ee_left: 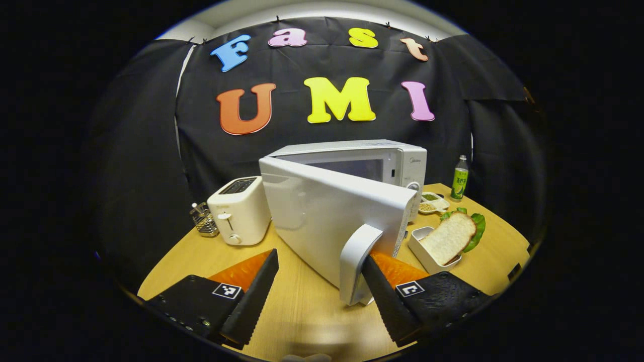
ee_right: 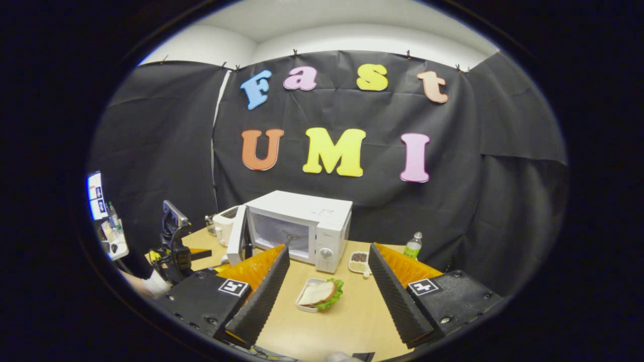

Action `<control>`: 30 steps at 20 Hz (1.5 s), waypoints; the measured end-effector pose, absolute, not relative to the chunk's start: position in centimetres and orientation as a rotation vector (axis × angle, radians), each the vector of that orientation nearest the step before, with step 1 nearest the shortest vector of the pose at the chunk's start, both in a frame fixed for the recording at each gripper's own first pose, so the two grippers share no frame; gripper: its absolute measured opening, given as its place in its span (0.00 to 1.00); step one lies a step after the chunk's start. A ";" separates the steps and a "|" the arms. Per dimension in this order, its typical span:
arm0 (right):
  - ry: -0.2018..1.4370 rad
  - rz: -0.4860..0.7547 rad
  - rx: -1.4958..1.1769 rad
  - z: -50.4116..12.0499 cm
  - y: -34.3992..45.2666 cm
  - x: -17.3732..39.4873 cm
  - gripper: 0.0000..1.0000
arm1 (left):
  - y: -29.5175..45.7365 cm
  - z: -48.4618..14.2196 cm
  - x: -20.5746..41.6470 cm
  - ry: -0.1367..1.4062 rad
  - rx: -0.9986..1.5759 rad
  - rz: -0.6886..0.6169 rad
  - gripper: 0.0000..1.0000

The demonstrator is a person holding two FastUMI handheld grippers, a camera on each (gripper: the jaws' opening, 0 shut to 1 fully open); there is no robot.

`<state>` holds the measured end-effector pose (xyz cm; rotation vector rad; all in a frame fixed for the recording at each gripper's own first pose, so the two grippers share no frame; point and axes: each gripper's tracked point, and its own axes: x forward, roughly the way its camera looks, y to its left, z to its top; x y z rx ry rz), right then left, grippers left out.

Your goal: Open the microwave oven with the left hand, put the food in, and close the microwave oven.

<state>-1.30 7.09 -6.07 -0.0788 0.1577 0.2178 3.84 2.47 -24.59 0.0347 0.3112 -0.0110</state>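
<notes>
Standing partly open on the wooden table [ee_left: 302,306], the microwave [ee_left: 397,161] has its white door [ee_left: 327,216] swung out toward the left gripper [ee_left: 319,291], whose fingers are spread wide; the right-hand finger sits just behind the door handle [ee_left: 358,261], though whether it touches is unclear. In the right gripper view, the right gripper [ee_right: 327,296] hangs with fingers apart above the table, and the sandwich [ee_right: 320,293] with lettuce lies in its white tray [ee_right: 303,304] in front of the microwave, between those fingers
</notes>
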 end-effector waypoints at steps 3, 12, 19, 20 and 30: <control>0.176 0.248 -0.073 -7.3 8.2 -1.1 0.92 | 6.7 -24.8 1.9 0.326 0.054 0.065 0.95; 0.248 0.284 -0.050 -10.8 9.4 1.4 1.00 | 15.0 -25.0 -2.9 0.367 0.049 0.201 0.96; 0.358 0.289 -0.027 -16.6 7.5 5.8 1.00 | 15.9 -23.9 -5.8 0.364 0.043 0.226 0.96; 0.395 0.289 -0.016 -18.1 7.1 6.6 1.00 | 15.4 -23.6 -6.0 0.360 0.042 0.218 0.96; 0.740 0.342 0.231 -30.5 5.4 15.0 0.97 | 5.5 -18.3 -4.8 0.298 -0.020 0.114 0.96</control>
